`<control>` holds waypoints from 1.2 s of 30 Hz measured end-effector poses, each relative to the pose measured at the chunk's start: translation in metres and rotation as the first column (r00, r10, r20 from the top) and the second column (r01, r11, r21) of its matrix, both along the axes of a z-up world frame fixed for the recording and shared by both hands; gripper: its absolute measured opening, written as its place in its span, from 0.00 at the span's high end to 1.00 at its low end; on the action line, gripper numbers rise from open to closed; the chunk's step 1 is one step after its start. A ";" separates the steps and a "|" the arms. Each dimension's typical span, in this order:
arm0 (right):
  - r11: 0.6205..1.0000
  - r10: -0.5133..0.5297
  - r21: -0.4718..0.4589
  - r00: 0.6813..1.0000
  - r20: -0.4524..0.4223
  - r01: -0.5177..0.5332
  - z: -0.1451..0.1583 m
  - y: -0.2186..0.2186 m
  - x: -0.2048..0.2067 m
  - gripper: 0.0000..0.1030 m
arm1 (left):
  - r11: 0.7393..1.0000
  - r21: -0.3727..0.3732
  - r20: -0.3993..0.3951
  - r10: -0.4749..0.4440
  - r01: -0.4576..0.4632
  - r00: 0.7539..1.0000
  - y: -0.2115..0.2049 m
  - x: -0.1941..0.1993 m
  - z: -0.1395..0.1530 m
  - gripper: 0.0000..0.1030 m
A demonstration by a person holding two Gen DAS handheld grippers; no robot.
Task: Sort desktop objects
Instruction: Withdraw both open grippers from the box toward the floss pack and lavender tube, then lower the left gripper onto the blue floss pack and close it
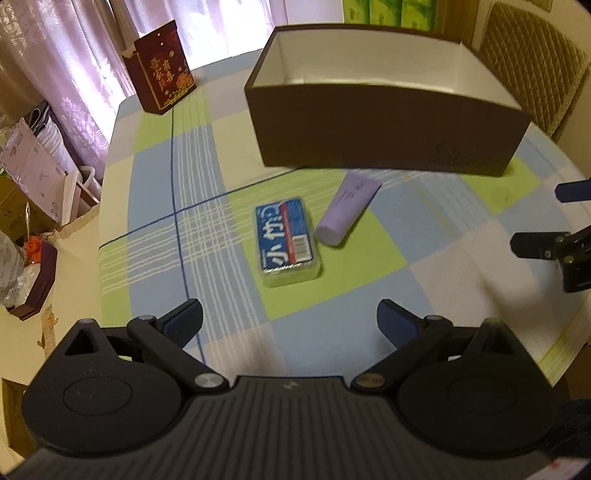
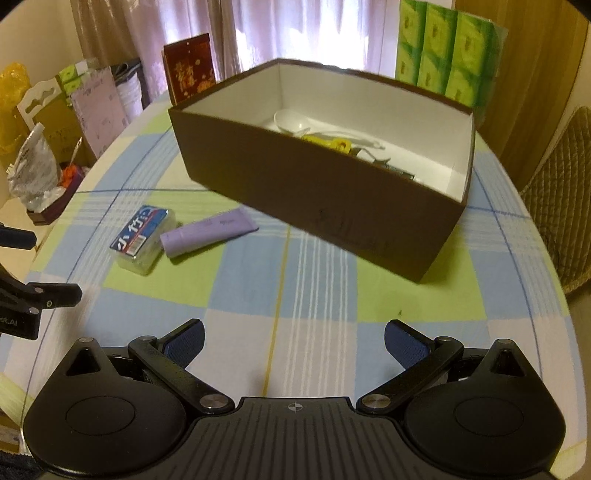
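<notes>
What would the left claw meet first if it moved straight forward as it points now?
Probably the blue-labelled clear plastic box, which lies on the tablecloth straight ahead of the open left claw. Depth is uncertain.

Daylight glows through pale pink curtains [image 2: 295, 33] along the far side. The counter [image 2: 317, 302] wears a checked cloth of blue, green and white. A quilted beige chair [image 1: 535, 62] stands far right; cardboard boxes [image 1: 29, 162] clutter the left, against a cream wall.
</notes>
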State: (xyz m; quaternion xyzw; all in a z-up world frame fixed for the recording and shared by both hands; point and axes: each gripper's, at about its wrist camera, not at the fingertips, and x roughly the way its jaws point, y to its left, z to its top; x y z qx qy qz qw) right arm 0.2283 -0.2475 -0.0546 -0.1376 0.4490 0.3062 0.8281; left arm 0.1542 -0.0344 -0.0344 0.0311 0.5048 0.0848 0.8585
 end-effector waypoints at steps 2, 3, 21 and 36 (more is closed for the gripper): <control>1.000 -0.011 -0.009 1.000 -0.009 0.011 -0.003 0.001 0.000 0.02 | 1.000 -0.009 -0.008 0.011 -0.011 1.000 0.005 -0.001 -0.004 0.04; 1.000 -0.015 -0.015 1.000 -0.014 0.015 -0.006 0.000 0.000 0.02 | 1.000 -0.020 -0.012 0.019 -0.019 1.000 0.008 -0.002 -0.006 0.04; 0.982 -0.185 -0.053 0.981 -0.066 0.181 -0.032 -0.015 0.037 0.02 | 0.997 -0.069 0.006 -0.024 0.024 1.000 0.035 0.032 -0.035 0.11; 0.984 -0.175 0.005 0.980 -0.098 0.176 -0.033 0.014 0.060 0.02 | 0.977 -0.211 -0.032 -0.007 0.000 0.999 0.057 0.079 -0.069 0.47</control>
